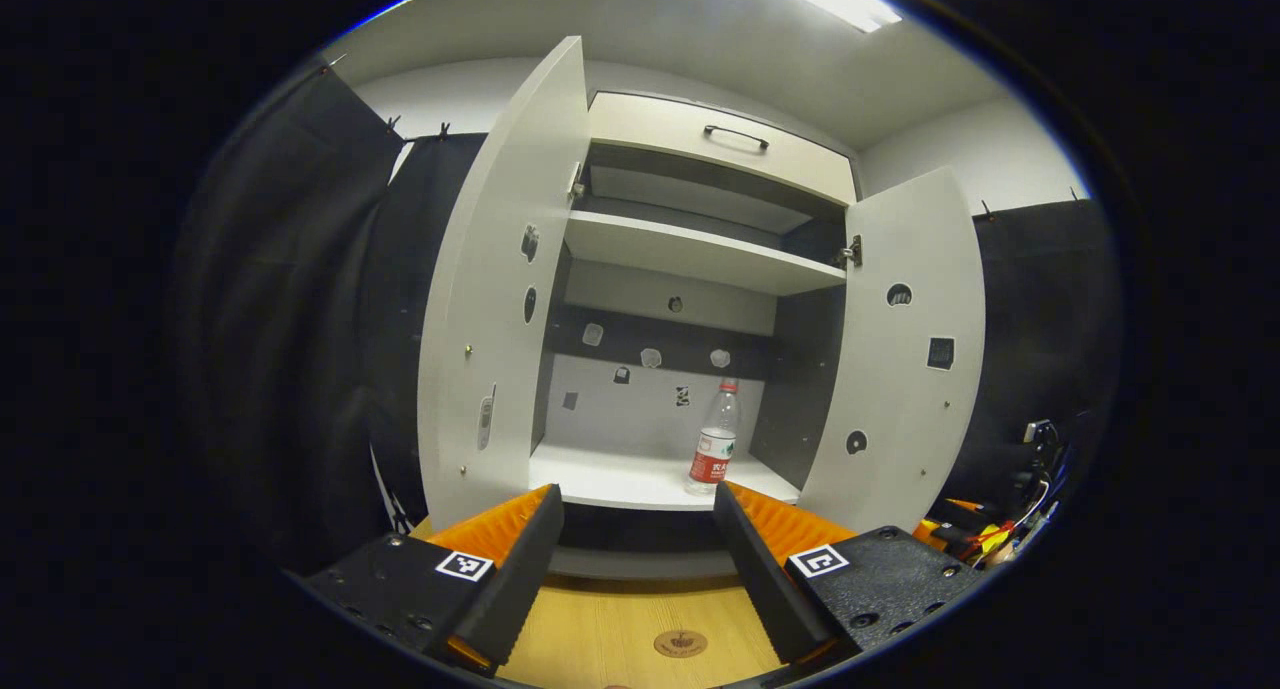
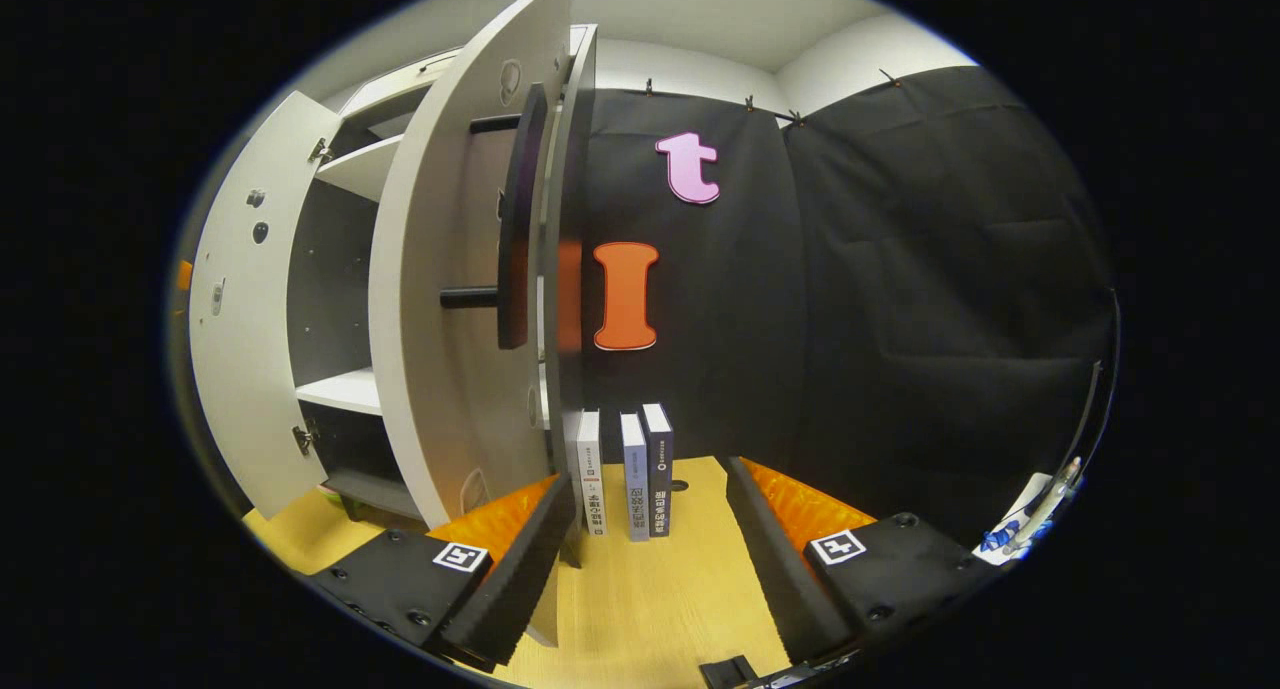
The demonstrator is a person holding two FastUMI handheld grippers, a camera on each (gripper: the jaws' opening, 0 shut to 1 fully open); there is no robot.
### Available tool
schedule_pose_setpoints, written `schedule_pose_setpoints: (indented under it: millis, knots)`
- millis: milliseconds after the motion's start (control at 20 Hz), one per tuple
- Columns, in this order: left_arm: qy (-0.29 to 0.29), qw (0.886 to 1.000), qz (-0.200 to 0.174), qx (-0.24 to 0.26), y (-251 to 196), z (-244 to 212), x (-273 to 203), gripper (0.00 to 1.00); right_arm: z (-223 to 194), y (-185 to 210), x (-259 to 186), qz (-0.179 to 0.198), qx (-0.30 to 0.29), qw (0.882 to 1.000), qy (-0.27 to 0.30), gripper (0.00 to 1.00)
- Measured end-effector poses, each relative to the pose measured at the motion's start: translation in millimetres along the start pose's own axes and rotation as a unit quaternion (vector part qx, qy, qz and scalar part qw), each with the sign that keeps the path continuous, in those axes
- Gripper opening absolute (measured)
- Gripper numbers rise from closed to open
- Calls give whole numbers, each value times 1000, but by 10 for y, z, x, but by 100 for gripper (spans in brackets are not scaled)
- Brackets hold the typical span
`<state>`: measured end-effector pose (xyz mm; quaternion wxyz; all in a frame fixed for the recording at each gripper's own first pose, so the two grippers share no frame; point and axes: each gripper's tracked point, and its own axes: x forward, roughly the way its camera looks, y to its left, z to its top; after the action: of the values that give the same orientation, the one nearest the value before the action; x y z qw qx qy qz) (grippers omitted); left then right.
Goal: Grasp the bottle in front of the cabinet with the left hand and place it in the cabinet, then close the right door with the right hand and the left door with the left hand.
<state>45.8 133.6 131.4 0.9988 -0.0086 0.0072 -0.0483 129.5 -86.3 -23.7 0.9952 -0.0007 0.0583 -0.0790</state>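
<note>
A clear bottle point(image 1: 714, 441) with a red cap and red label stands upright on the bottom shelf point(image 1: 610, 477) of the white cabinet, toward its right side. Both doors hang open: the left door point(image 1: 500, 299) and the right door point(image 1: 900, 369). My left gripper point(image 1: 637, 504) is open in front of the shelf with nothing between its fingers, a little short of the bottle. In the right gripper view, my right gripper point(image 2: 650, 494) is open beside the right door point(image 2: 440, 319), on its outer side, below its black handle point(image 2: 515, 219). Its left finger point(image 2: 520, 559) is close to that door's free edge.
A drawer with a dark handle point(image 1: 735, 137) tops the cabinet, and an upper shelf point(image 1: 690, 254) is bare. Three books point(image 2: 658, 449) stand on the wooden tabletop point(image 2: 660, 599) right of the cabinet. Cables point(image 1: 1000, 539) lie at the far right.
</note>
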Motion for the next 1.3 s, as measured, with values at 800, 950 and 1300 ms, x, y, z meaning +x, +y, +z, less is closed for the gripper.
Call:
schedule_pose_setpoints:
  millis: [800,950,1300]
  knots:
    - [-16,999,-38,10,402,40,-21,92,131,479,-108,-32,3,999,-11,94]
    - [-16,999,-39,2,439,35,-41,92,133,681,-102,-19,-4,1000,-12,94]
    - [-24,1000,-16,1,607,59,-159,92,114,1156,-1,27,-4,1000,-12,94]
